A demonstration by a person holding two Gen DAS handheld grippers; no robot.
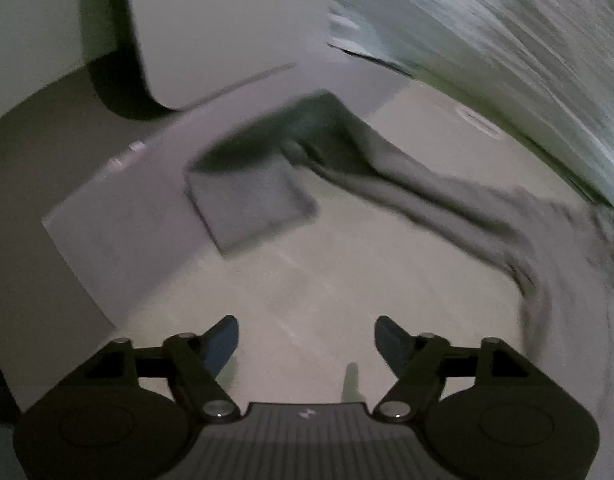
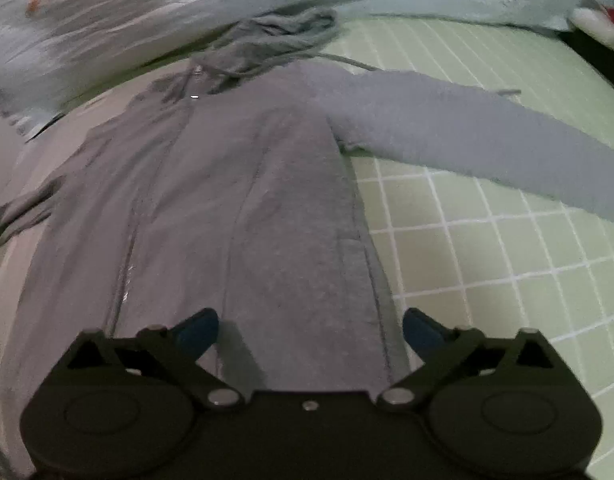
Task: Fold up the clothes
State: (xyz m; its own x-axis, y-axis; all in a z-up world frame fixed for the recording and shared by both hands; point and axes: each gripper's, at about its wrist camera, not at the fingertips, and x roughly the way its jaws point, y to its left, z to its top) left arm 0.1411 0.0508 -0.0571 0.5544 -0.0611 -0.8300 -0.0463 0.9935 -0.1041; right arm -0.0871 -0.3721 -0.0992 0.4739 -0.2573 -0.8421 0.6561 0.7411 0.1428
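Low in the frame, the right gripper (image 2: 311, 328) hangs with jaws wide over the grey zip-up hooded sweatshirt (image 2: 227, 200), spread flat mid-frame on the green checked bed sheet (image 2: 487, 260) (one sleeve flung right). The left gripper (image 1: 307, 336), equally wide, holds nothing. Pinching the sheet too could drag it.

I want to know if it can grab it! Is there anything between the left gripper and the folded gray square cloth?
No. In the left wrist view, only bare pale surface lies between the open left gripper and the folded gray cloth.
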